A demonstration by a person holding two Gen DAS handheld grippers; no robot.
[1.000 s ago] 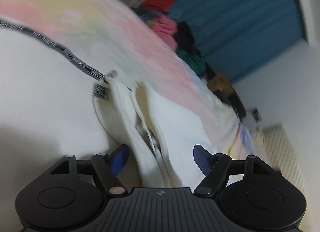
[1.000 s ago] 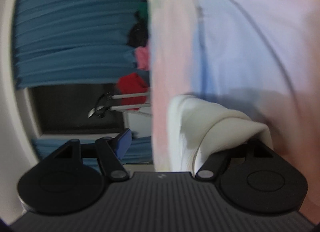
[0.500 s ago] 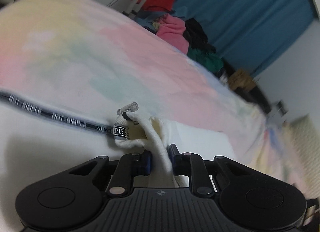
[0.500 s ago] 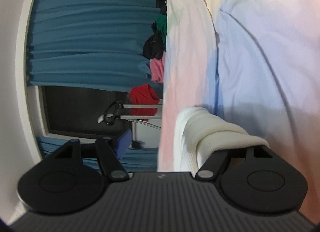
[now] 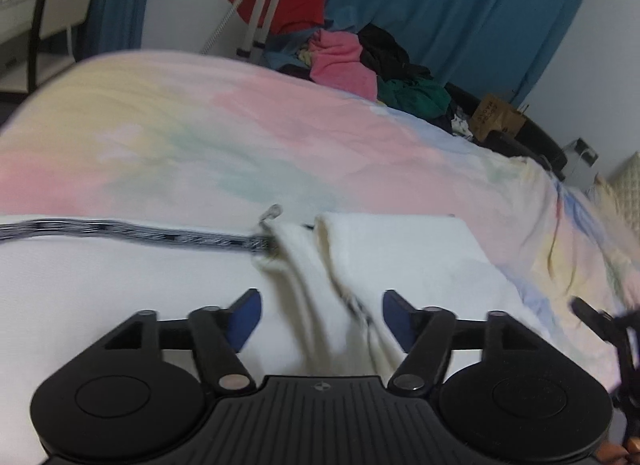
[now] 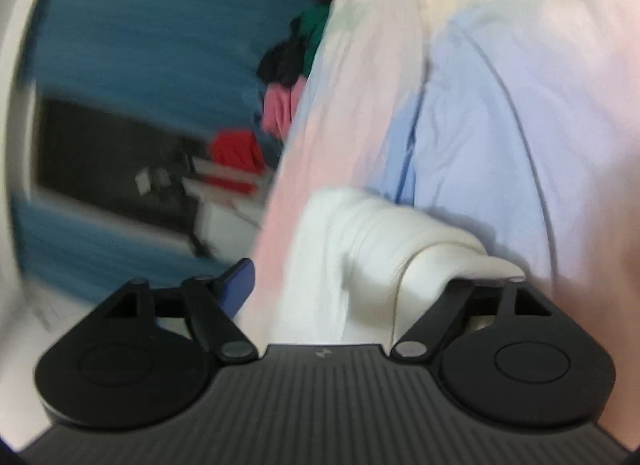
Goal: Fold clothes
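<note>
Garment [image 5: 400, 261]: one, white | left tool [image 5: 322, 315]: one, just spread | right tool [image 6: 344, 285]: one, just widened

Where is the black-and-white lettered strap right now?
In the left wrist view the strap runs across the white garment from the left edge toward centre, ahead of the open left gripper, with the pastel bedspread beyond.

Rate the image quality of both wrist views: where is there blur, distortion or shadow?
Left wrist: fisheye bends the bed's edge; the white garment and its black printed strap are smeared, the clothes pile fairly sharp, lighting soft. Right wrist: motion blur throughout, worst on the blue curtain; the garment fold casts a soft shadow on the pastel bedsheet.
</note>
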